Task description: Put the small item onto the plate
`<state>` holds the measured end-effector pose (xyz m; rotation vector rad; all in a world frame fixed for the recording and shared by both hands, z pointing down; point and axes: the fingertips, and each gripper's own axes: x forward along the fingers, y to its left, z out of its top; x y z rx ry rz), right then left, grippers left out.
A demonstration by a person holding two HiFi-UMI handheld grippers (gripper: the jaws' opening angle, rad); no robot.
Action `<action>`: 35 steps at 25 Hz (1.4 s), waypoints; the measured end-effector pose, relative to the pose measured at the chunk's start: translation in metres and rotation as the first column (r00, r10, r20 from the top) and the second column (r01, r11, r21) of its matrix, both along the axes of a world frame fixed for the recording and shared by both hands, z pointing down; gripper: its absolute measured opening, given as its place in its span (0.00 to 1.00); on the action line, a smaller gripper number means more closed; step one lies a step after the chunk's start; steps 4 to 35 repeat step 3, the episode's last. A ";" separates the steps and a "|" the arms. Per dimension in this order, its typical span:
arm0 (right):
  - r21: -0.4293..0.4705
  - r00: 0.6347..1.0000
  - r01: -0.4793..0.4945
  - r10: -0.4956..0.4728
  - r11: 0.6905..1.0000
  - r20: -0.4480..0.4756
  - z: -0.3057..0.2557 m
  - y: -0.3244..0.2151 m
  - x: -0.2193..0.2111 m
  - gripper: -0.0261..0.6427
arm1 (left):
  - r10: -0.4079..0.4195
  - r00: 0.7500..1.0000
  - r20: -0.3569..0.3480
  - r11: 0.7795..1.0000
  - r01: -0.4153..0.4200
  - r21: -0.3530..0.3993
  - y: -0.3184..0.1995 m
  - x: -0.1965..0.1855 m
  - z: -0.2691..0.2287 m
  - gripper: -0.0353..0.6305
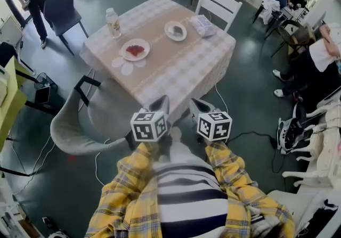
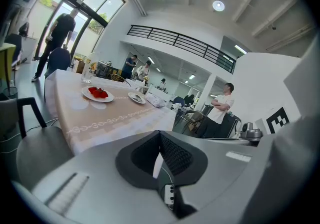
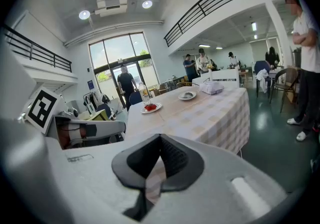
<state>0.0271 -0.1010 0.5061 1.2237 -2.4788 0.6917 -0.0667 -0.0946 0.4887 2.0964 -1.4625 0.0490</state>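
The left claw (image 2: 160, 136) is shut tight. Its two dark pads press together and there is nothing between them. The right claw (image 3: 160, 137) is shut the same way and holds nothing too. The two claws sit side by side, close in front of the person's yellow checked sleeves (image 1: 234, 178). Both point at the table (image 1: 176, 77), which stands just ahead of them under a checked cloth.

A grey chair (image 1: 74, 125) is off to the left of the left claw, by the table's near side. Farther ahead on the table, and to the left of both claws, lies the plate (image 1: 126, 55) with red bits (image 1: 135, 49) on it. A few white round mats (image 1: 127, 68) lie on the claws' side of that plate. A bottle (image 1: 112, 23) stands past it.

Straight ahead of the claws, far up the table, is a small dish (image 1: 168, 27) with a small grey thing (image 1: 176, 31) in it. It is too small to tell what it is. A tissue pack (image 1: 203, 25) lies just right of the dish. A white chair (image 1: 218, 3) stands at the table's far side.
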 end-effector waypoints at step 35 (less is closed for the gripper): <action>0.001 1.000 0.000 0.000 1.000 0.000 0.000 0.005 0.001 0.03 | -0.003 1.000 0.006 1.000 0.003 0.000 0.006 0.001 -0.001 0.05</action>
